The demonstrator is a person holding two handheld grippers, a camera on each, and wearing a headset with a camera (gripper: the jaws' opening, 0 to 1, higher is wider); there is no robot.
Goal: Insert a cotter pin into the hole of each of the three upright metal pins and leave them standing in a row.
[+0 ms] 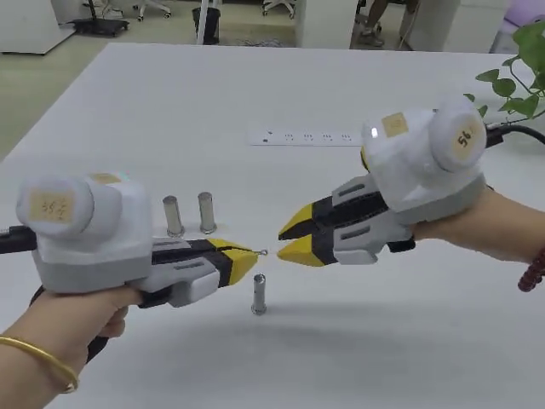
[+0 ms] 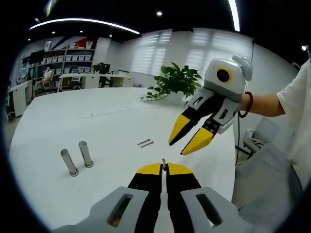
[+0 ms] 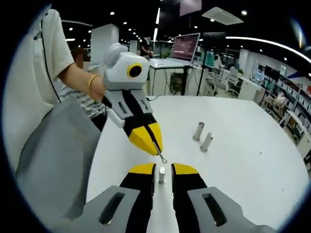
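Three upright metal pins stand on the white table: two side by side (image 1: pixel 173 216) (image 1: pixel 206 211) and a third (image 1: pixel 259 293) nearer me. My left gripper (image 1: pixel 251 256) is shut on a thin cotter pin (image 1: pixel 261 252), whose tip sticks out above the third pin. The left gripper view shows the same cotter pin (image 2: pixel 164 163) at my shut jaws (image 2: pixel 164 168). My right gripper (image 1: pixel 288 241) hovers open, facing the left one, a short gap away. In the right gripper view the third pin (image 3: pixel 162 174) appears between my open jaws (image 3: pixel 163 169), beyond them on the table.
Two loose cotter pins (image 2: pixel 144 143) lie on the table past the left gripper. A white power strip (image 1: pixel 306 136) lies farther back and a potted plant (image 1: pixel 519 77) stands at the right edge. Desks and chairs surround the table.
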